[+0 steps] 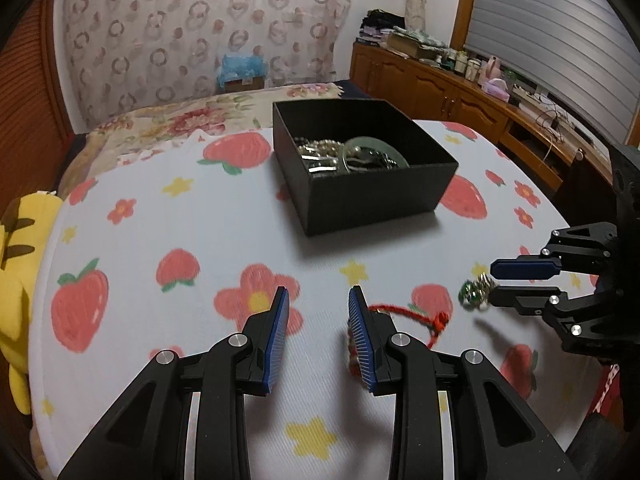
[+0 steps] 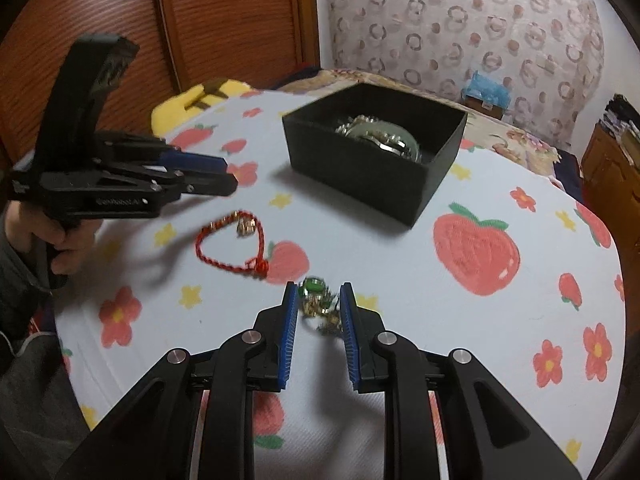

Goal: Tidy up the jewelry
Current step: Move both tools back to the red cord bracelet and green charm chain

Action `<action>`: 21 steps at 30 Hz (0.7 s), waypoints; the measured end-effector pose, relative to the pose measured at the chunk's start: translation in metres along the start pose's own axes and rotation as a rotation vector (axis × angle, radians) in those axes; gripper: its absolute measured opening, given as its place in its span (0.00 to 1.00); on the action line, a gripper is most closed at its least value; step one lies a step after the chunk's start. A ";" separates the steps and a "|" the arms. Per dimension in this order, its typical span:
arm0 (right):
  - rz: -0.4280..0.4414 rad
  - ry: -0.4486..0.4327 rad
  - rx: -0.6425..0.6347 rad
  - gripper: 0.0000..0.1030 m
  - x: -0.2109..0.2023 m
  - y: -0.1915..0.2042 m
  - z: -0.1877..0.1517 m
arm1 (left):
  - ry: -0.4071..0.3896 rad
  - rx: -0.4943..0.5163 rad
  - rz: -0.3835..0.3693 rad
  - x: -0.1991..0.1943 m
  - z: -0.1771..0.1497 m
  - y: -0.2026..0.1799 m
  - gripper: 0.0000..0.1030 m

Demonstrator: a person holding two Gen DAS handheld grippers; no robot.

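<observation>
Your right claw point(image 2: 319, 312), spread, straddles the green-and-gold trinket point(image 2: 318, 300); your left claw point(image 1: 319, 312), also spread, sits left of the red cord bracelet point(image 2: 232, 246).

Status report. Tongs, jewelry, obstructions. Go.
Left tongs open, empty, red cord bracelet beside them. Right tongs open around green-and-gold piece on the tablecloth. Black box ahead, path clear.

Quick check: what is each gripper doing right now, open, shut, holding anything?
Left gripper: open, empty; red braided cord bracelet lies beside it.
Right gripper: open around green-and-gold jewelry cluster, not gripping.
</observation>
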State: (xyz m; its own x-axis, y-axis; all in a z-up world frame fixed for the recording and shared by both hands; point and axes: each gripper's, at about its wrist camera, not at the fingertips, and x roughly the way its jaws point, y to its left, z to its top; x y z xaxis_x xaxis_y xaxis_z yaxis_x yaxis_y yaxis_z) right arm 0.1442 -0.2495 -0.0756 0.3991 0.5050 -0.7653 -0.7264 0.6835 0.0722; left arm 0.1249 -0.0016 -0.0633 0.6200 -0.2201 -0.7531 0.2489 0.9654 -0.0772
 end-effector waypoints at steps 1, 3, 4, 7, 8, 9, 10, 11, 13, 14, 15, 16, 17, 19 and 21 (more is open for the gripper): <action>-0.005 0.007 -0.008 0.23 0.001 0.002 -0.002 | 0.001 0.000 -0.002 0.000 -0.002 0.000 0.28; -0.022 0.017 -0.018 0.23 0.002 0.004 -0.005 | 0.002 0.001 -0.006 0.000 -0.004 -0.001 0.28; -0.027 0.018 -0.020 0.23 0.002 0.004 -0.006 | 0.002 0.001 -0.008 0.000 -0.005 -0.002 0.28; -0.040 0.017 -0.010 0.18 0.002 0.002 -0.007 | -0.002 0.003 -0.013 0.000 -0.007 -0.005 0.28; -0.035 0.019 -0.011 0.06 0.002 0.003 -0.007 | -0.003 0.004 -0.015 0.000 -0.007 -0.005 0.28; -0.033 0.021 -0.013 0.04 0.002 0.003 -0.007 | -0.004 0.005 -0.017 0.000 -0.006 -0.005 0.28; -0.031 0.019 -0.017 0.04 0.002 0.003 -0.007 | -0.005 0.005 -0.019 0.000 -0.006 -0.005 0.28; -0.025 0.015 -0.018 0.03 0.001 0.004 -0.007 | -0.004 0.006 -0.020 0.000 -0.007 -0.005 0.28; -0.015 0.003 -0.013 0.03 -0.002 0.003 -0.008 | -0.002 0.006 -0.022 0.001 -0.008 -0.005 0.28; -0.010 -0.002 -0.007 0.03 -0.003 0.003 -0.007 | 0.001 0.005 -0.022 0.002 -0.009 -0.005 0.28; -0.001 -0.006 0.002 0.03 -0.004 0.002 -0.007 | 0.003 0.005 -0.022 0.002 -0.009 -0.005 0.28; 0.002 -0.012 0.007 0.03 -0.006 0.002 -0.006 | 0.009 0.008 -0.021 0.003 -0.011 -0.005 0.28; 0.002 -0.020 0.011 0.03 -0.009 0.001 -0.005 | 0.013 0.011 -0.020 0.004 -0.011 -0.005 0.28; 0.016 -0.036 0.024 0.03 -0.014 0.001 -0.004 | 0.020 0.015 -0.017 0.005 -0.012 -0.006 0.28; 0.031 -0.056 0.047 0.03 -0.021 -0.002 -0.001 | 0.027 0.018 -0.019 0.007 -0.013 -0.006 0.28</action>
State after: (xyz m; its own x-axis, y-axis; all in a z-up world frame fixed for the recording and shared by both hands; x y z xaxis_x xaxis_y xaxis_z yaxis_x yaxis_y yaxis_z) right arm 0.1368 -0.2619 -0.0601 0.4080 0.5542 -0.7255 -0.7124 0.6902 0.1266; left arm 0.1179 -0.0070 -0.0763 0.5951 -0.2340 -0.7688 0.2736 0.9585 -0.0799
